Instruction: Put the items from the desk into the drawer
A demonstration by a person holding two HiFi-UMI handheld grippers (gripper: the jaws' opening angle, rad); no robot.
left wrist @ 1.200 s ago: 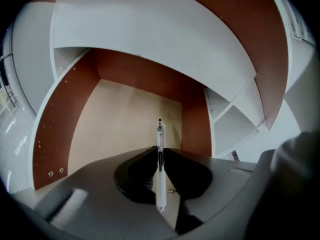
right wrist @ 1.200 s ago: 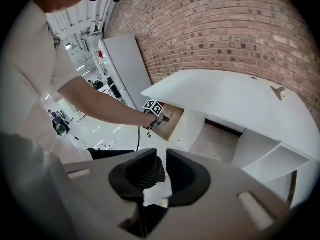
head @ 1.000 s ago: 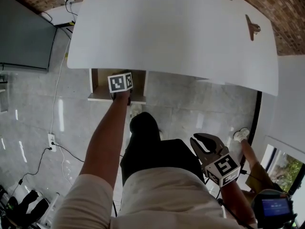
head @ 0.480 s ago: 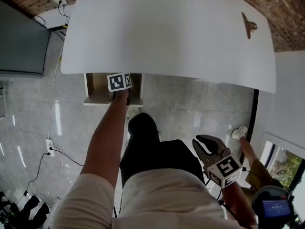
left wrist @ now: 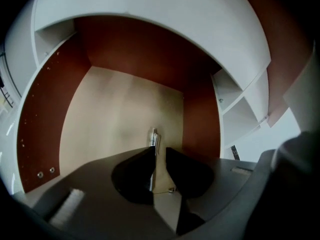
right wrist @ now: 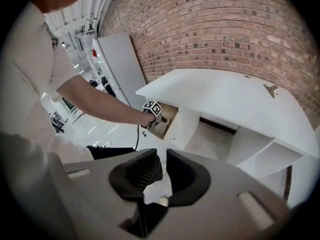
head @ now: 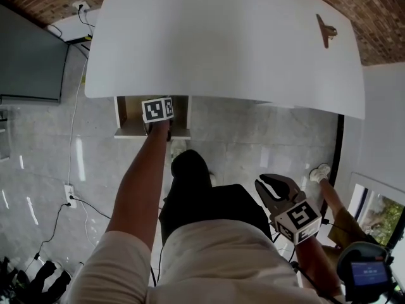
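The white desk (head: 228, 37) carries a small brown clip-like item (head: 324, 30) near its far right corner, also visible in the right gripper view (right wrist: 271, 89). Under the desk's left end the wooden drawer (head: 130, 116) stands open. My left gripper (head: 158, 111) reaches into it. In the left gripper view the jaws (left wrist: 159, 151) are shut on a thin silvery item (left wrist: 154, 136) whose tip pokes out above the beige drawer floor (left wrist: 120, 114). My right gripper (head: 277, 189) hangs low beside my lap, shut and empty (right wrist: 162, 156).
A dark screen (head: 31, 56) stands at the left, with cables (head: 76, 198) on the grey floor. Open white compartments (right wrist: 250, 144) sit under the desk's right side. A white cabinet (right wrist: 117, 69) stands against the brick wall (right wrist: 225, 29). Another person's shoe (head: 321, 172) is at the right.
Almost nothing: the left gripper stays in the drawer mouth and the right gripper stays low; only the head view shifted slightly.
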